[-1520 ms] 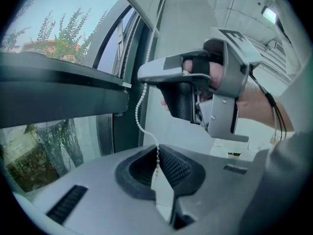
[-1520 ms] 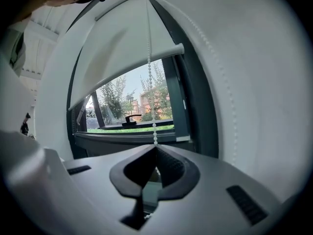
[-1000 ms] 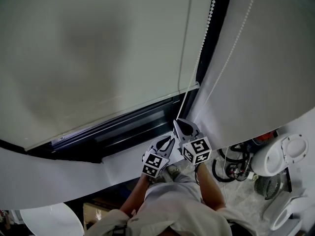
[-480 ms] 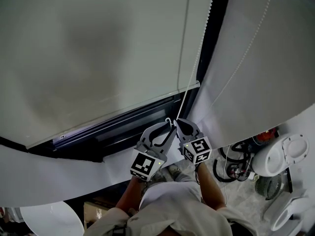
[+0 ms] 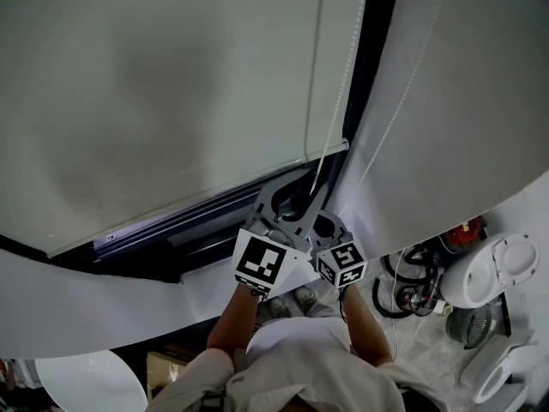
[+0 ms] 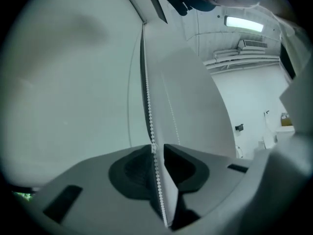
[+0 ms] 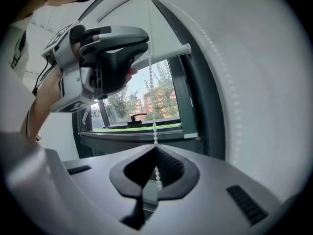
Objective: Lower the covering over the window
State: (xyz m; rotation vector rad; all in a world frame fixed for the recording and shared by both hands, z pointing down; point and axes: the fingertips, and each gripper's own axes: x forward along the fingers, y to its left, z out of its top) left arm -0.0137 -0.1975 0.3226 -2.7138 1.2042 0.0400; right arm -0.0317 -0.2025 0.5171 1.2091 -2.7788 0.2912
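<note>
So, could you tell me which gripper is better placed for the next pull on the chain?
Probably left. The left gripper sits higher along the chain, jaws just opened with it between them, ready to close and pull. The right gripper is shut on the chain low down.

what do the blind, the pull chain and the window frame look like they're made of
The blind looks like matte off-white fabric: flat, no glare. The bead chain is a string of small white beads, probably plastic. The window frame is dark grey and smooth, likely painted metal or plastic; hard to tell which.
</note>
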